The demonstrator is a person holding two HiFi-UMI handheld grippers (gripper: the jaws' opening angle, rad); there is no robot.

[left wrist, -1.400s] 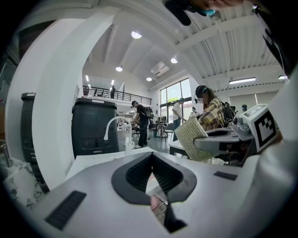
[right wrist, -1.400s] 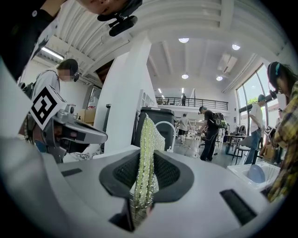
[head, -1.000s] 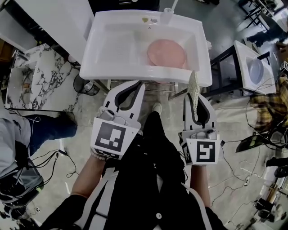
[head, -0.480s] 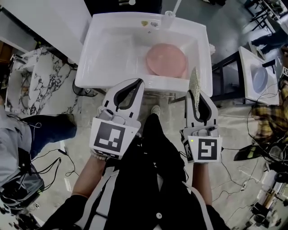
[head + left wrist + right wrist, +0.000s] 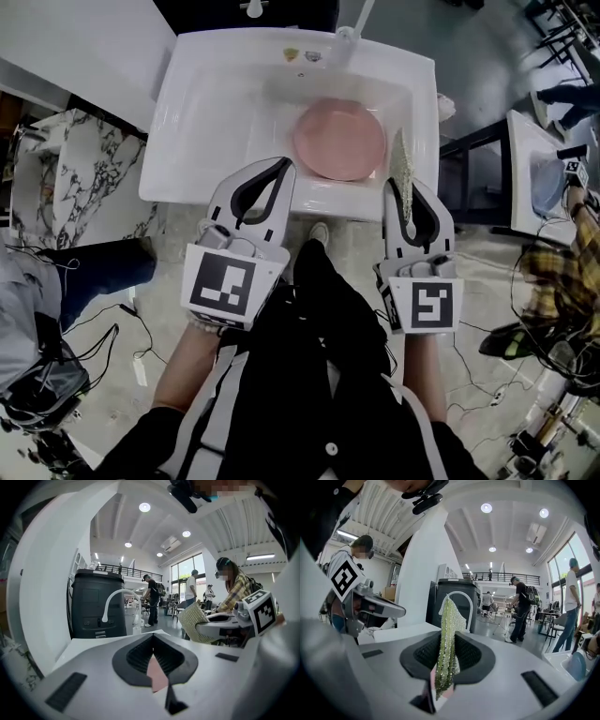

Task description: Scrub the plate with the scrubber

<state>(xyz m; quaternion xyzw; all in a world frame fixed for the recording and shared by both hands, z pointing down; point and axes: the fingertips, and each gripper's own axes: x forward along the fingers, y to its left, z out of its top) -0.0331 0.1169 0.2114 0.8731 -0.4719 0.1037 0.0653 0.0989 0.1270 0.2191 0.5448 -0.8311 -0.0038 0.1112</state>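
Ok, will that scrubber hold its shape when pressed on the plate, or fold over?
Probably bends: the scrubber looks like thin glittery mesh, yet it stands upright above the right gripper jaws, so it has some body. Likely light. The plate lies loose in the sink and may slide.

a: what gets cut off in the head view?
b: the faucet runs off the top edge.
a: and in the left gripper view?
b: the left gripper, jaws closed, hides all but a pink sliver of the plate.
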